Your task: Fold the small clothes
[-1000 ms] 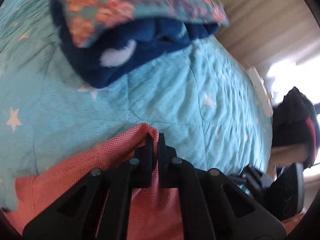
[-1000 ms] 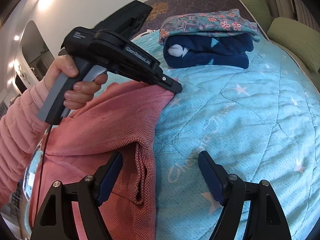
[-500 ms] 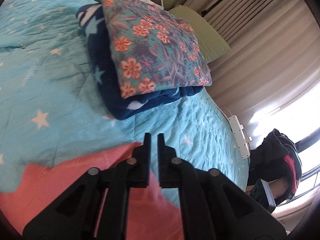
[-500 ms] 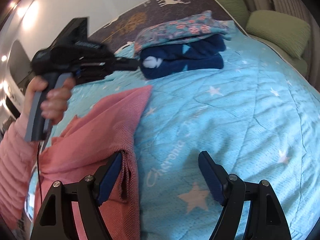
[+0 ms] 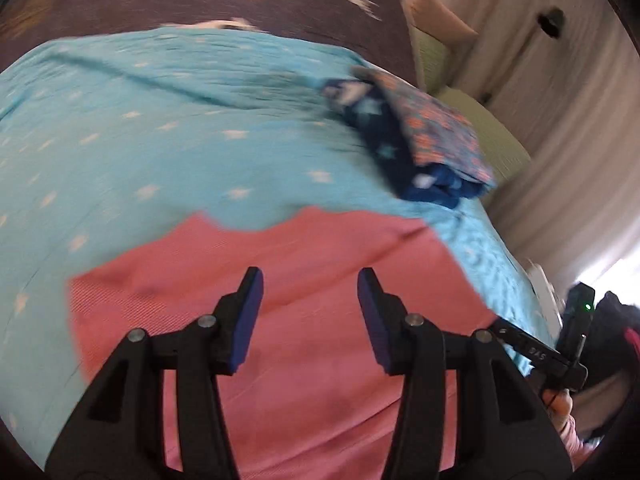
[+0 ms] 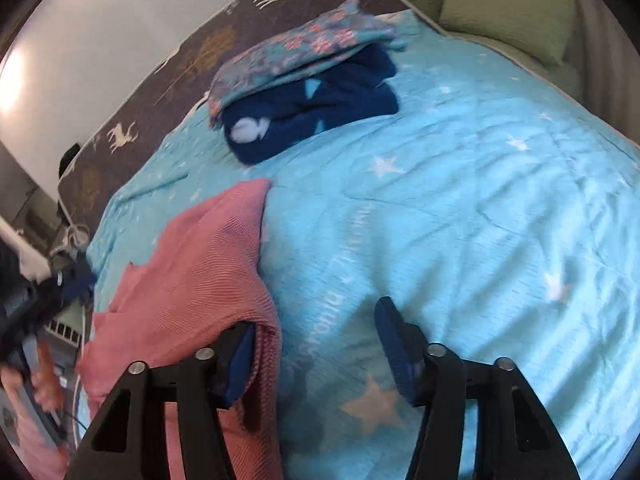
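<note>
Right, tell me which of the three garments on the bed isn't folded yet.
The pink knit garment, lying loose nearest the jaws. The navy star-print one and the floral one sit folded, stacked together farther up the bed.

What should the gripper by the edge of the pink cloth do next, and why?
Probably finish closing on that edge. The right gripper has the folded edge of the pink cloth between its closing jaws, not yet pinched. The left gripper hangs over the cloth, opening and holding nothing, so only the right one could lift the cloth for another fold.
</note>
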